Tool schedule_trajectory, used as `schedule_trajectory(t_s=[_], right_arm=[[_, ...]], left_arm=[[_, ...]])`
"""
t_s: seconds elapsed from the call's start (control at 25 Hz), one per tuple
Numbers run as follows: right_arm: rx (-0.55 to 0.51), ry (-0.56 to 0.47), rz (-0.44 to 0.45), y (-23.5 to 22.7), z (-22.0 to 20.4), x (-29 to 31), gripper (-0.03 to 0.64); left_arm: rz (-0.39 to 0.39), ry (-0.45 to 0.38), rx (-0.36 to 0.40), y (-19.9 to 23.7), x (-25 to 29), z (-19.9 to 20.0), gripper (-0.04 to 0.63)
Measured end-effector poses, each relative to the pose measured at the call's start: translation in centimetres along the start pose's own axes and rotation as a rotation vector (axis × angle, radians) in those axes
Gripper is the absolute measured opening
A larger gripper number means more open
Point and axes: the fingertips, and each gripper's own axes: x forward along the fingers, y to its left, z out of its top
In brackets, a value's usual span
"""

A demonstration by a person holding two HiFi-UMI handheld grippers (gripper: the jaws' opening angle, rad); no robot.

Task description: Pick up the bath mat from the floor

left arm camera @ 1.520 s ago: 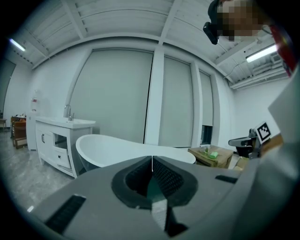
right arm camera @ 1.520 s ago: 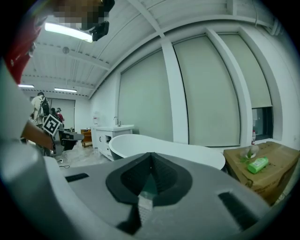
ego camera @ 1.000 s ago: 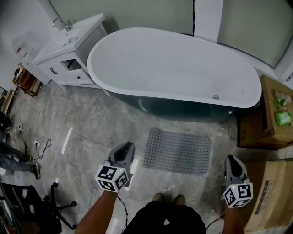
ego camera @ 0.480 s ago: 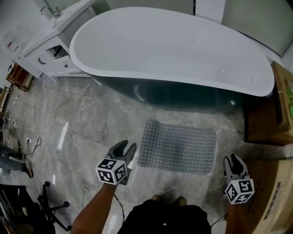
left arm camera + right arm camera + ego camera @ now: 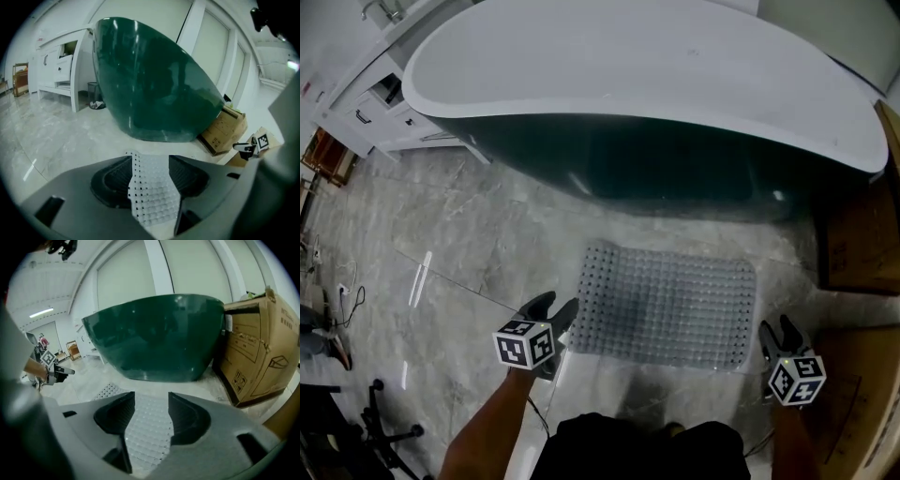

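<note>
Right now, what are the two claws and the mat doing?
Left gripper, right gripper: jaws opening, bath mat showing between them, unpinched. Mat flat on floor beside tub. Nothing blocking.

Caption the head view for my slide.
Left gripper and right gripper, jaws opening with nothing gripped, poised at the mat's near corners beside the tub.

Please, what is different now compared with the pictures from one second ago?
Both grippers came closer to the near edge of the bath mat: the left gripper to its left corner, the right gripper to its right corner. Their jaws, shut before, are opening, and the mat shows between them, not gripped yet. The mat stayed flat on the floor beside the bathtub.
</note>
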Motion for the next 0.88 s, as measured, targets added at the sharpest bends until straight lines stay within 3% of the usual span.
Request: schedule_trajectory(t_s=[0.44, 0.64, 0.76, 0.88], right_arm=[[0.079, 0.101, -0.032, -4.4, -11.7, 9.5, 0.284], [0.098, 0.164, -0.036, -6.5, -15.7, 13.2, 0.318], [0.119, 0.193, -0.043, -7.7, -17.5, 14.6, 0.322], [0.123, 0.233, -0.036, -8.3, -19.6, 16.0, 0.33]], left_arm=[[0.004, 0.148, -0.005, 5.6, 9.6, -10.1, 0.247], [0.057, 0.18, -0.004, 7.9, 12.0, -11.8, 0.253], [0.026, 0.218, -0.043, 8.4, 13.7, -14.5, 0.255], [0.016, 0.257, -0.035, 8.7, 15.2, -16.3, 0.259]])
